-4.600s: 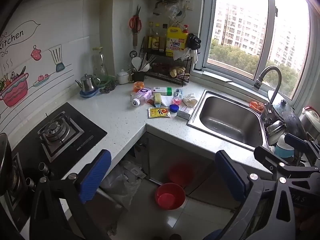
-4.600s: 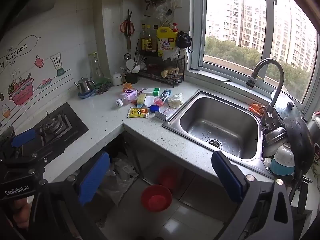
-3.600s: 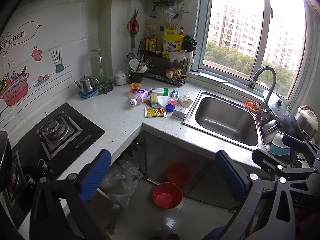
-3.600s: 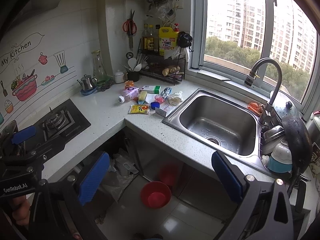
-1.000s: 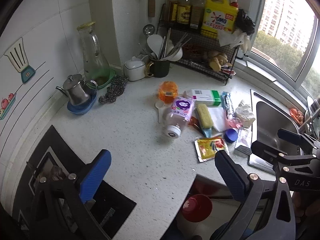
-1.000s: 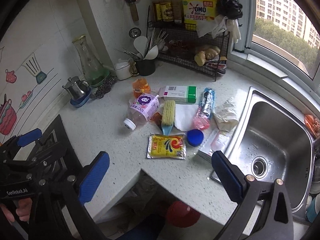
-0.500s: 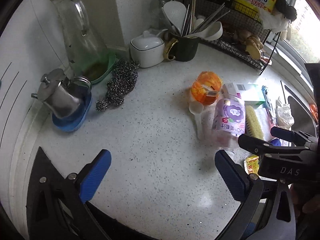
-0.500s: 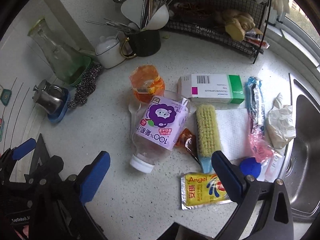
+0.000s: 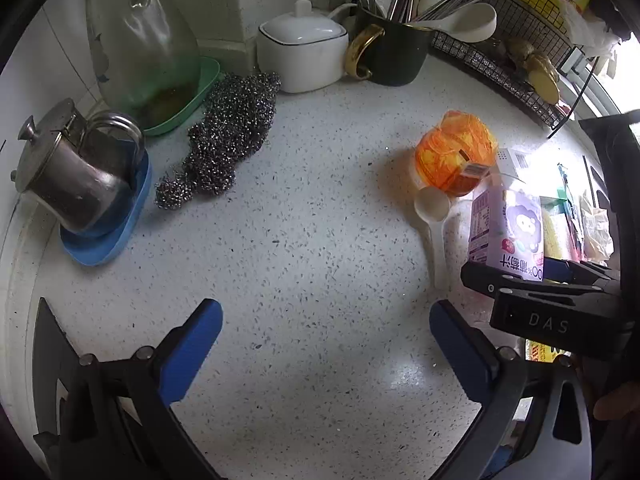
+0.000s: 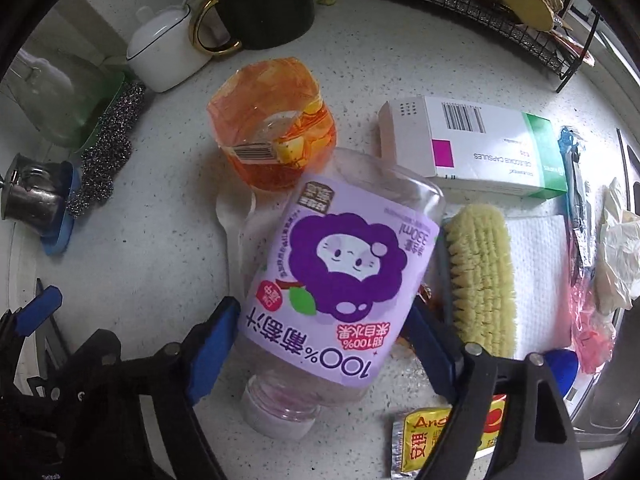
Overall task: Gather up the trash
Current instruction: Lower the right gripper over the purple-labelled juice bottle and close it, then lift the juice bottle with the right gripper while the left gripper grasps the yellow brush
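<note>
Right gripper (image 10: 320, 344): its blue fingers (image 10: 210, 346) sat one on each side of the juice bottle, closed in tight against the purple label. I could not tell if they were squeezing it yet.
Left gripper (image 9: 326, 344): wide open and holding nothing. It hung over a bare part of the counter.
Juice bottle (image 10: 340, 280): a clear plastic bottle with a purple label. It lay on its side on the speckled counter (image 9: 304, 240), with its white cap (image 10: 276, 416) pointing at the right wrist camera.
Orange cup (image 10: 276, 132): a soft orange plastic cup, just behind the bottle and touching it.
White spoon (image 9: 432, 216): lay flat on the counter, beside the bottle and partly under it.
Medicine box (image 10: 476, 148): white and green with a bar code, just to the right of the orange cup.
Yellow brush (image 10: 480, 276): lay next to the bottle on the right, on a white paper towel (image 10: 540, 264).
Yellow packet (image 10: 424, 444): near the bottle cap, partly hidden by the right gripper.
Blue cap (image 10: 564, 364): beside the brush.
Steel scrubbers (image 9: 228, 136): well apart from the trash, near the little metal teapot (image 9: 68, 172).
</note>
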`<control>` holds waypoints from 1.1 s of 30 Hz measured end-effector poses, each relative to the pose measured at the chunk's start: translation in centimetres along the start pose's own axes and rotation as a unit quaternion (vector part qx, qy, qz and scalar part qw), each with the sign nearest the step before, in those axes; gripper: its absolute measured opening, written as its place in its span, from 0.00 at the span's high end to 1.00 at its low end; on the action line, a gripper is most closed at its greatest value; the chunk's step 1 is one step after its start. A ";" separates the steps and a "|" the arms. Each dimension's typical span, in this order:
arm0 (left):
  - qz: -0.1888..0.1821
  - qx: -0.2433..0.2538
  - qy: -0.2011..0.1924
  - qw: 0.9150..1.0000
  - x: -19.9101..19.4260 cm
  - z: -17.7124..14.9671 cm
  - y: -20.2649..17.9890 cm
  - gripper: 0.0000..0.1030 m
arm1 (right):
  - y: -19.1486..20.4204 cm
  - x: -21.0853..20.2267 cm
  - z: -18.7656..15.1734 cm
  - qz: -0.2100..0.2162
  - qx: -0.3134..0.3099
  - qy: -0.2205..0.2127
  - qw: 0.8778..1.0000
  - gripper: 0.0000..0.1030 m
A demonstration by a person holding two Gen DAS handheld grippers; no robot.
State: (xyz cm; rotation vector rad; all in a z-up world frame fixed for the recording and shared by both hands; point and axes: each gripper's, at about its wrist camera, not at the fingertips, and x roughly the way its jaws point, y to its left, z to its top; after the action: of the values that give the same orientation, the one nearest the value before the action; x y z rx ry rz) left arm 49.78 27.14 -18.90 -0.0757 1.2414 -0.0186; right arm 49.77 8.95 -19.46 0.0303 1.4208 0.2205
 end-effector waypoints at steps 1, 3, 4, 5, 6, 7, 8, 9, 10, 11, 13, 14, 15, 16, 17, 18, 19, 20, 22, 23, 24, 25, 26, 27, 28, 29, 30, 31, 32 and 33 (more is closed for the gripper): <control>0.002 0.002 -0.001 1.000 -0.1 -0.1 0.0 0.00 | 0.0 -0.2 0.0 0.001 0.000 -0.004 1.000 0.22; 0.006 0.004 -0.002 1.000 -0.2 -0.2 -0.1 0.00 | 0.0 -0.6 -0.3 0.000 -0.004 -0.011 1.000 0.23; 0.007 0.004 -0.004 1.000 -0.4 -0.4 -0.2 0.00 | 0.0 -0.8 -0.6 0.001 -0.004 -0.016 1.000 0.24; 0.006 0.004 -0.006 1.000 -0.6 -0.5 -0.3 0.00 | -0.1 -1.2 -1.0 0.001 -0.005 -0.021 1.000 0.24; 0.006 0.004 -0.007 1.000 -0.8 -0.6 -0.4 0.00 | -0.1 -1.7 -1.3 0.001 -0.007 -0.027 1.000 0.25; 0.005 0.005 -0.008 1.000 -1.0 -0.6 -0.5 0.00 | -0.3 -2.3 -2.0 0.001 -0.010 -0.034 0.999 0.25; 0.002 0.006 -0.009 1.000 -1.3 -0.7 -0.7 0.00 | -0.4 -3.0 -2.5 0.002 -0.011 -0.039 0.999 0.25; -0.001 0.009 -0.009 1.000 -1.4 -0.8 -0.9 0.00 | -0.7 -3.8 -3.0 0.007 -0.011 -0.042 0.999 0.25; -0.005 0.013 -0.010 1.000 -1.7 -1.0 -1.3 0.00 | -1.1 -4.6 -3.5 0.010 -0.008 -0.046 0.999 0.26; -0.008 0.017 -0.011 1.000 -1.8 -1.1 -1.7 0.00 | -1.8 -5.1 -4.1 0.013 -0.004 -0.051 0.999 0.26; -0.015 0.028 -0.011 0.999 -2.0 -1.3 -2.7 0.00 | -2.9 -6.8 -5.2 0.012 0.005 -0.059 0.998 0.26; -0.019 0.034 -0.011 0.999 -2.1 -1.3 -3.3 0.00 | -3.6 -7.6 -5.7 0.011 0.010 -0.064 0.998 0.26; -0.023 0.041 -0.010 0.999 -2.1 -1.3 -3.9 0.00 | -4.2 -8.4 -6.3 0.007 0.013 -0.069 0.997 0.26; -0.028 0.047 -0.009 0.998 -2.0 -1.1 -4.6 0.00 | -4.9 -9.1 -6.6 0.000 0.017 -0.076 0.997 0.26; -0.033 0.053 -0.008 0.998 -1.9 -1.1 -5.2 0.00 | -5.6 -9.8 -7.1 -0.008 0.019 -0.082 0.996 0.26; -0.038 0.059 -0.007 0.998 -1.9 -1.1 -5.9 0.00 | -6.1 -9.7 -7.2 -0.017 0.022 -0.088 0.996 0.26; -0.045 0.065 -0.005 0.997 -1.7 -1.1 -6.7 0.00 | -6.8 -10.1 -7.5 -0.025 0.027 -0.091 0.995 0.26; -0.050 0.072 -0.003 0.996 -1.6 -1.0 -7.4 0.00 | -7.4 -10.5 -7.7 -0.031 0.033 -0.094 0.995 0.26; -0.057 0.085 -0.001 0.995 -1.3 -0.8 -8.7 0.00 | -8.8 -11.0 -7.9 -0.039 0.047 -0.099 0.993 0.26; -0.061 0.091 0.001 0.994 -1.2 -0.7 -9.4 0.00 | -9.4 -11.3 -8.1 -0.042 0.054 -0.101 0.993 0.26; -0.065 0.099 0.003 0.993 -0.9 -0.6 -10.2 0.00 | -9.9 -11.4 -8.2 -0.046 0.060 -0.103 0.992 0.26; -0.067 0.105 0.004 0.992 -0.7 -0.3 -11.0 0.00 | -10.2 -11.2 -8.1 -0.050 0.065 -0.105 0.991 0.26; -0.072 0.113 0.006 0.991 -0.5 -0.1 -11.8 0.00 | -10.4 -11.3 -8.1 -0.054 0.069 -0.108 0.990 0.26; -0.077 0.121 0.008 0.990 -0.3 0.1 -12.5 0.00 | -10.4 -11.2 -8.0 -0.058 0.073 -0.110 0.990 0.26; -0.082 0.126 0.009 0.989 -0.3 0.2 -13.2 0.00 | -10.8 -11.4 -8.2 -0.061 0.076 -0.112 0.989 0.26; -0.086 0.131 0.012 0.987 -0.1 0.4 -14.0 0.00 | -11.2 -11.6 -8.4 -0.064 0.080 -0.114 0.988 0.26; -0.089 0.134 0.015 0.987 0.2 0.7 -14.7 0.00 | -11.6 -11.6 -8.5 -0.068 0.083 -0.114 0.988 0.26; -0.091 0.137 0.019 0.986 0.5 1.0 -15.3 0.00 | -11.9 -11.6 -8.6 -0.072 0.086 -0.114 0.987 0.26; -0.093 0.138 0.022 0.986 0.7 1.2 -16.0 0.00 | -12.4 -11.5 -8.8 -0.076 0.089 -0.113 0.987 0.26; -0.096 0.138 0.027 0.985 1.1 1.4 -16.7 0.02 | -12.9 -11.5 -8.9 -0.078 0.093 -0.113 0.986 0.26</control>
State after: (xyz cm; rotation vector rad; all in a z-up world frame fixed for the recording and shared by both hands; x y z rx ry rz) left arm 51.95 10.48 -18.30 0.0473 1.2707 -0.3619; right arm 41.20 -6.63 -11.52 0.0949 1.2074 -0.0445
